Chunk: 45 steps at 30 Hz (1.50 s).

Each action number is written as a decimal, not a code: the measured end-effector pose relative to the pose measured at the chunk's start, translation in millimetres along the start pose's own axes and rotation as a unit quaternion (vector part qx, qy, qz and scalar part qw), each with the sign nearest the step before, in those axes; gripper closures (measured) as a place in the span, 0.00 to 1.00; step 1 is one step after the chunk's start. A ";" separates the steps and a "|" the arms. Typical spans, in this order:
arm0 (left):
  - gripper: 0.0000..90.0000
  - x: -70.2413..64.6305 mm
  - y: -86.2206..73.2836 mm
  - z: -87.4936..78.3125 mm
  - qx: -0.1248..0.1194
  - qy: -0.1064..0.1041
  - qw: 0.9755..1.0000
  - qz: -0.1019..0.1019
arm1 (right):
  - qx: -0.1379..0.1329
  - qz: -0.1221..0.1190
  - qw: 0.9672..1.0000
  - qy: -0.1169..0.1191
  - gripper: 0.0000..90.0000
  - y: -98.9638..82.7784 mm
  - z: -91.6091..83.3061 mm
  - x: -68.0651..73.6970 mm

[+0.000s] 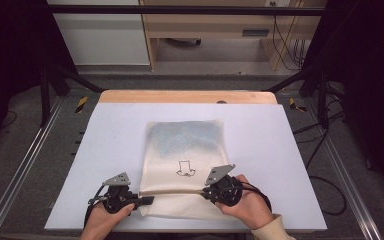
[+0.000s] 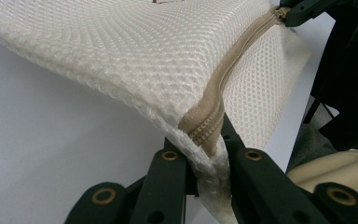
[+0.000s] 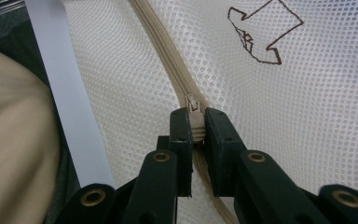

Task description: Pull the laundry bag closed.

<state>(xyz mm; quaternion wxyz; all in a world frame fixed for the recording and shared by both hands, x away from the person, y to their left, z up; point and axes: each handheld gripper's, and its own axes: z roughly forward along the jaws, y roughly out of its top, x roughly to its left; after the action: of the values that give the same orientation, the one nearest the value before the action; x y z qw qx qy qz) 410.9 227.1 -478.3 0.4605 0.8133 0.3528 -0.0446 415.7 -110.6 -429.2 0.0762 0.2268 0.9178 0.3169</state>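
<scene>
High view: mesh bag (image 1: 182, 150) on white table (image 1: 105, 150)

High view looks down and forward over the bench (image 1: 260, 130); both claw views sit close, sharing the zip (image 2: 223, 79).

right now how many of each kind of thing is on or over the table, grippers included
mesh bag: 1
zipper pull: 1
grippers: 2, left gripper shut on the bag's corner, right gripper shut on the pull
total: 4
</scene>
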 end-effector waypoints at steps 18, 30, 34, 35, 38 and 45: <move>0.94 -0.6 0.1 -0.9 -0.002 0.003 1.000 0.001 | -0.003 0.009 1.000 -0.005 0.91 -6.5 -2.5 -3.4; 0.94 0.2 0.4 -1.5 -0.004 0.003 1.000 0.000 | -0.007 0.017 1.000 -0.015 0.91 -12.6 -9.6 -4.9; 0.94 0.3 0.2 -1.3 -0.002 0.005 1.000 0.000 | -0.005 0.017 1.000 -0.016 0.91 -14.2 -9.8 -4.7; 0.94 0.4 0.2 -1.4 -0.003 0.005 1.000 0.000 | -0.006 0.017 1.000 -0.016 0.91 -14.3 -9.2 -4.3; 0.94 0.4 0.2 -1.3 -0.003 0.004 1.000 0.000 | -0.006 0.015 1.000 -0.015 0.91 -14.3 -9.8 -4.8; 0.94 0.6 0.1 -1.1 -0.003 0.005 1.000 0.000 | -0.007 0.017 1.000 -0.016 0.91 -15.3 -10.5 -4.4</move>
<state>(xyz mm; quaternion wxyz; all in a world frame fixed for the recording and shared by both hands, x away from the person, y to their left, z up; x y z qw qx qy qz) 411.2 228.2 -477.8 0.4609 0.8122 0.3555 -0.0398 410.9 -129.0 -430.3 0.0875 0.2468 0.9104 0.3205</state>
